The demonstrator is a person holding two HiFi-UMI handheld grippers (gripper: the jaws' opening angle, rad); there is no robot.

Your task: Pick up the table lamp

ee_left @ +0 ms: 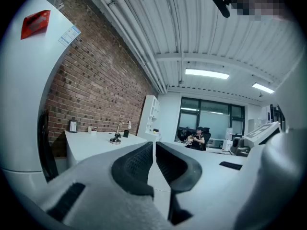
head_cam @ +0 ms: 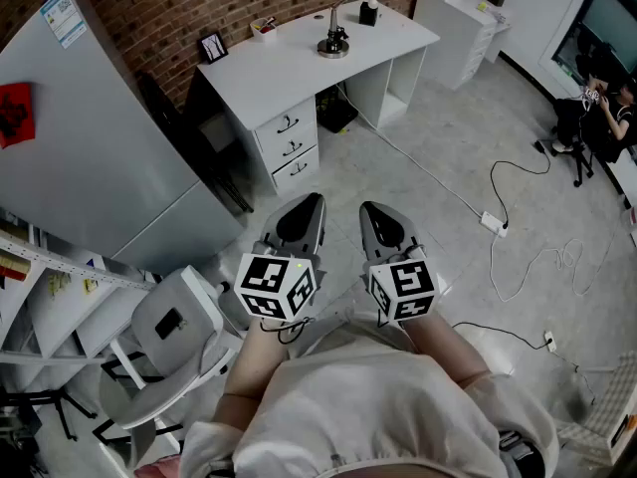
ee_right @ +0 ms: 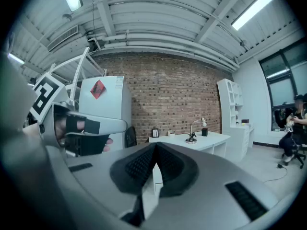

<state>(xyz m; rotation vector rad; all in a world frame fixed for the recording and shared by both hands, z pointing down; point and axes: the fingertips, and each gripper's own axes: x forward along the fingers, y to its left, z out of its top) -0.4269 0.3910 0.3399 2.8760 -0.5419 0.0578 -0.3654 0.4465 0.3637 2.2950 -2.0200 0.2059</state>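
Head view: both are fully closed with nothing in them, the left tongs [head_cam: 315, 201] and right tongs [head_cam: 364, 208] hanging side by side over the floor. The table lamp [head_cam: 334, 44] is standing on the white desk [head_cam: 289, 68] well ahead, roughly in line with the gap between them, so neither is looking clearly nearer. Its base is sitting flat, with the neck rising and then bending over to the right.

Left gripper view: the table lamp [ee_left: 116, 137] is showing up left of the shut jaws, tiny and far off.

Right gripper view: here the table lamp [ee_right: 193, 135] is sitting right of the shut jaws, so both tongs are aiming slightly past it. The lamp head is blurring into a small dark item [head_cam: 368, 13] beside it, and I'm not making out any cord
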